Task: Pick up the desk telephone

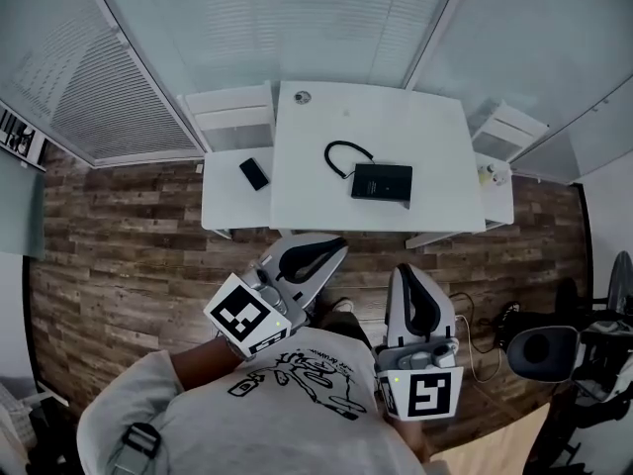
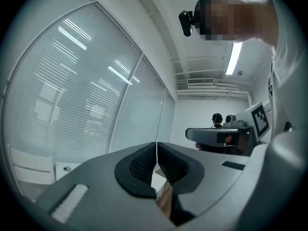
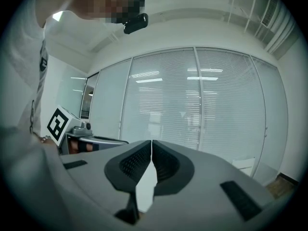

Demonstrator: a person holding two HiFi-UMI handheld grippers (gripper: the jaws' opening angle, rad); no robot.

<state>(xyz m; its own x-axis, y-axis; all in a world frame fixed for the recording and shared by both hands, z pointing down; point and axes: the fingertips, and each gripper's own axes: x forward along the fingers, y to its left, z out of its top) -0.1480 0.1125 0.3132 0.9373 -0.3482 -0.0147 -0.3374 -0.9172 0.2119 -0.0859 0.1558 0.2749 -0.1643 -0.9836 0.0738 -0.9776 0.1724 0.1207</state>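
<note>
Head view: a black desk telephone [image 1: 382, 181] lies flat on a white desk [image 1: 415, 127], with its cord [image 1: 341, 154] looped to its left. It sits well apart from both tools. The left gripper [image 1: 329, 248] and right gripper [image 1: 408, 273] are held near the person's chest and point toward the desk, likely on approach.

Left gripper view: the jaws are pressed together with nothing between them. Window blinds [image 2: 72, 105] fill the view ahead, and no telephone is visible.

Right gripper view: the jaws are likewise together and empty, held too level to show the desktop.
</note>
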